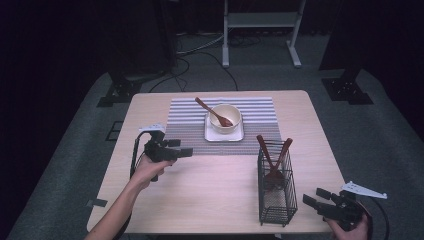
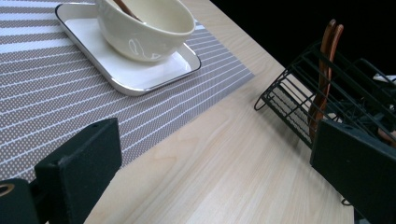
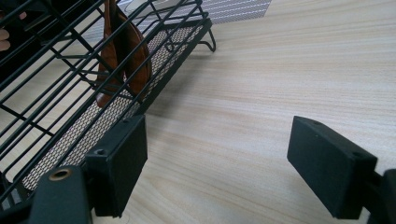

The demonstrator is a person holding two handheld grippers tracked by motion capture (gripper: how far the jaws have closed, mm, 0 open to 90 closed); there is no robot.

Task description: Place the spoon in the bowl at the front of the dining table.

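From the high view I have my left gripper hovering over the table at the near left corner of the striped placemat, jaws spread with nothing between them. My right gripper sits at the table's near right corner, just beside the black wire basket, its jaws also wide apart and empty.

That same view gives me the whole layout: a cream bowl on a white square plate in the middle of the placemat, with a brown wooden spoon leaning in the bowl, and the basket standing upright with wooden utensils sticking out of its top.

The left gripper view brings the bowl and plate in close, but only a sliver of the spoon shows at the rim and the bowl's top is cut off. The basket appears there tilted by the camera, partly behind my jaw.

The right gripper view shows the basket's mesh floor and the utensils' heads resting low inside. How many utensils there are I can't make out; the wires and dark wood blur together.
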